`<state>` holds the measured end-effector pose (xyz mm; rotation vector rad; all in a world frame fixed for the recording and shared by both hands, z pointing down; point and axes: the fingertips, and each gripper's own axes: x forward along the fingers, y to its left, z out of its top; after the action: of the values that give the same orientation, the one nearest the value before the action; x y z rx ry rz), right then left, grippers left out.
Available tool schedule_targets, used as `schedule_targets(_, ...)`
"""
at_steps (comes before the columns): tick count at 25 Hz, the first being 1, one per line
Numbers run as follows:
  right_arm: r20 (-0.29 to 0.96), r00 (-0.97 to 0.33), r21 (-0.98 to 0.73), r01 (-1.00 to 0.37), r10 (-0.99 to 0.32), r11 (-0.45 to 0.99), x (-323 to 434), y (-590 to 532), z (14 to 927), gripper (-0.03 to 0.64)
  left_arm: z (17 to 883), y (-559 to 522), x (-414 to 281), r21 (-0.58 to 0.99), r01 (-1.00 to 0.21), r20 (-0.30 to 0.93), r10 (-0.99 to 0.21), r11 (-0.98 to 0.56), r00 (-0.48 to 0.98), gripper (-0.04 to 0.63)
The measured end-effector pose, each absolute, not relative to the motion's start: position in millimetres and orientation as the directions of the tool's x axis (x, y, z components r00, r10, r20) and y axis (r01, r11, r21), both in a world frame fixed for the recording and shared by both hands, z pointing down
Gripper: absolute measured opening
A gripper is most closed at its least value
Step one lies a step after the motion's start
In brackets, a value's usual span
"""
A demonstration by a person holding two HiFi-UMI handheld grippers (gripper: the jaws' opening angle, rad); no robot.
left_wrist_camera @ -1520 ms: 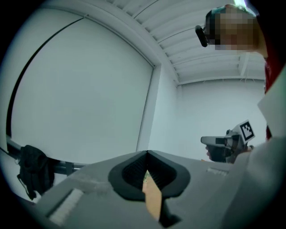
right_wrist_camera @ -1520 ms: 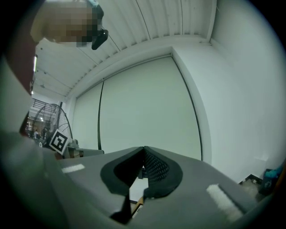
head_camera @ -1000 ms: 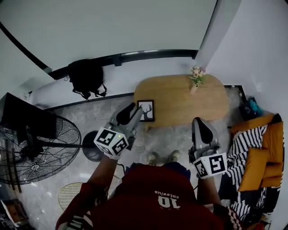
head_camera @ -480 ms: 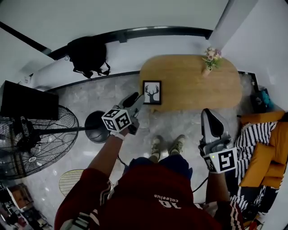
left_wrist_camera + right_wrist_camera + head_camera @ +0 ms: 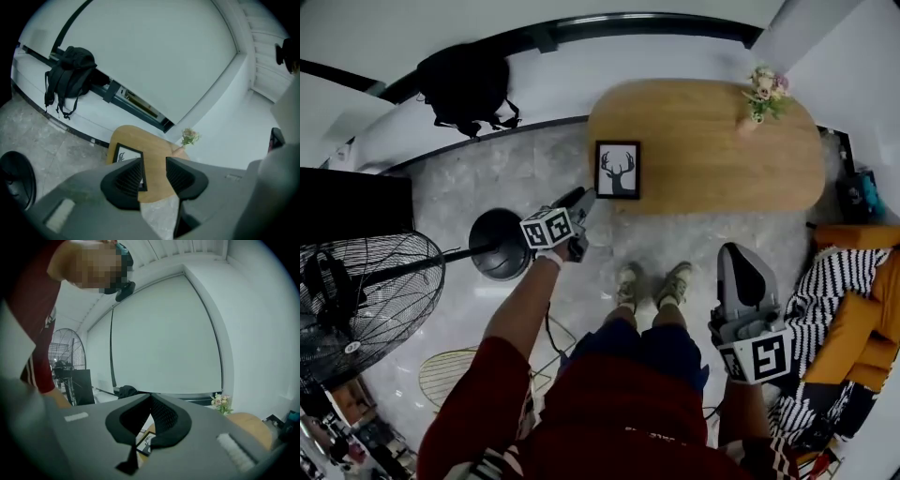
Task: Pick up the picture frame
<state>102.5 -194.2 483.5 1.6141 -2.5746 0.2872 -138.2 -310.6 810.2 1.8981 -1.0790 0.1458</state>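
Note:
The picture frame [image 5: 618, 170], black-edged with a deer's head print, lies flat on the left end of the oval wooden table [image 5: 722, 159]. My left gripper [image 5: 584, 199] hangs over the floor just short of the table's edge and points at the frame; its jaws are open and empty. In the left gripper view the frame [image 5: 125, 153] shows partly behind the left jaw, ahead of the gripper [image 5: 153, 172]. My right gripper [image 5: 737, 249] hovers over the floor near the person's right side, its jaws shut with nothing in them. Below its tips [image 5: 151, 397] the frame [image 5: 146, 442] shows small.
A small vase of flowers [image 5: 761, 94] stands at the table's far right. A black backpack [image 5: 467, 82] leans on the wall ledge. A standing fan [image 5: 356, 300] with its round base [image 5: 499, 246] is at left. A striped cushion [image 5: 825, 291] lies at right.
My left gripper has dropped low and reached forward toward the table's left end. The right gripper has sunk a little. The view now looks more steeply down at the table.

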Motion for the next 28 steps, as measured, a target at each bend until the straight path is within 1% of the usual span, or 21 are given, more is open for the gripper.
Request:
schedule_targets(4,0.214,-0.451,-0.108,-0.893,-0.866,0.438,92.6,-188.5,512.3,-0.002,875.7,-308.3,-140.3,0.666,-0.734,0.551,-0.577,-0.132,0.603,0.170)
schedule_targets(9,0.250,-0.447,-0.112,-0.894,-0.859,0.433,84.3,-191.0,554.3,-0.002,948.2,-315.9,-150.2,0.633,-0.768,0.618,-0.531,-0.103,0.580,0.170)
schedule_targets(13,0.280,-0.438,-0.112,-0.899,-0.854,0.424,81.6,-200.3,582.4,-0.002,990.0,-330.7,-153.5,0.631,-0.771,0.633,-0.519,-0.084,0.574,0.173)
schedule_targets(19,0.311,-0.429,-0.119,-0.903,-0.848,0.413,81.4,-207.7,613.0,0.000,1018.7,-351.1,-141.0,0.651,-0.752,0.623,-0.498,-0.097,0.603,0.175)
schedule_targets(21,0.318,-0.430,-0.119,-0.902,-0.845,0.414,79.5,-206.9,617.6,0.000,1022.5,-352.4,-137.1,0.663,-0.742,0.619,-0.485,-0.098,0.617,0.191)
schedule_targets(25,0.328,-0.425,-0.128,-0.905,-0.844,0.406,81.4,-206.5,620.9,0.000,1025.1,-351.2,-133.2,0.707,-0.705,0.600,-0.476,-0.061,0.643,0.193)
schedule_targets(28,0.314,-0.414,-0.142,-0.910,-0.854,0.389,85.2,-207.0,618.8,-0.002,1025.9,-348.3,-133.2,0.733,-0.680,0.591,-0.469,-0.028,0.656,0.172)
